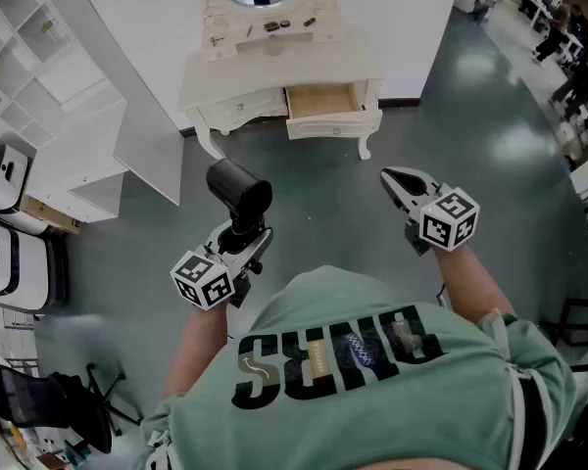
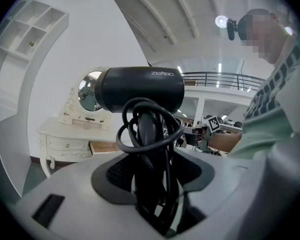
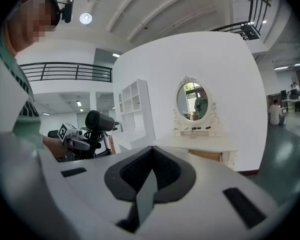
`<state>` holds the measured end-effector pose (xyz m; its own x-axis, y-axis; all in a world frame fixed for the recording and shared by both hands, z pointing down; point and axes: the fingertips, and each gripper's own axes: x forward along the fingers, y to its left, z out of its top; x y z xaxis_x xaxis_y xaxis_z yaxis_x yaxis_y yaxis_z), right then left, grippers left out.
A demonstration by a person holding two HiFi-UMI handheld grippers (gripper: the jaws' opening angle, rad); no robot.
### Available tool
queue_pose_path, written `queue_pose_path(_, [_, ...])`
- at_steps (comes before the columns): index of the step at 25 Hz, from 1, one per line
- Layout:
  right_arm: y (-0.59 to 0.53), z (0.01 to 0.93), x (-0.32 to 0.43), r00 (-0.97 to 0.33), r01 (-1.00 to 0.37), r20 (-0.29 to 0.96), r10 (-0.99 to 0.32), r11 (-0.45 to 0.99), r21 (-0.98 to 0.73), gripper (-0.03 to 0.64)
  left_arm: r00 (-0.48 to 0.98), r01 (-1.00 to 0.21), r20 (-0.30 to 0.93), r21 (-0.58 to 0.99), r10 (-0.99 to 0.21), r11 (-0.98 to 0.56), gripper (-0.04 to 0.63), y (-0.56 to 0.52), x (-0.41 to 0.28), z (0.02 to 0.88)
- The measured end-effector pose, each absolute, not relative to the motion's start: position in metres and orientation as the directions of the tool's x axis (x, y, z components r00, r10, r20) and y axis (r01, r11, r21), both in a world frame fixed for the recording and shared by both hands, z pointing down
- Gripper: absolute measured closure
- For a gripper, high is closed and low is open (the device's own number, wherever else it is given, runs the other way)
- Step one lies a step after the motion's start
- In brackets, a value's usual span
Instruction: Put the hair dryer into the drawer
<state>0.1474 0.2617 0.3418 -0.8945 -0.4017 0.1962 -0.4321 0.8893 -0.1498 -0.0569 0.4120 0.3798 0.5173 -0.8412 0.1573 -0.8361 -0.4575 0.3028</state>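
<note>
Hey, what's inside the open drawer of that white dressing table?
The drawer shows only its bare wooden bottom, and nothing lies in the visible part. Its back end is covered by the top of the dressing table.

Bright overhead light — fisheye-warped, dark-vignetted edges

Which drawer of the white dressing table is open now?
The right-hand drawer in the head view: it is pulled out, showing its light wooden inside. The white drawer left of it is shut.
</note>
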Motion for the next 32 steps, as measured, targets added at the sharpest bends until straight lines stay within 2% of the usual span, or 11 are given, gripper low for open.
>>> queue_pose_path(15, [0.24,0.34,0.165,-0.904,-0.418,0.177,-0.389,0.891,-0.178,0.623,0.514,-0.838,0.159,0.303,-0.843,-0.454,0.367,0.389,-0.037,0.38])
queue_pose_path(32, [0.213,0.321,0.244,-0.93,-0.356,0.15,-0.336,0.926,-0.13,0.623,0.49,-0.846,0.131,0.309,-0.862,-0.434,0.367,0.357,0.055,0.373])
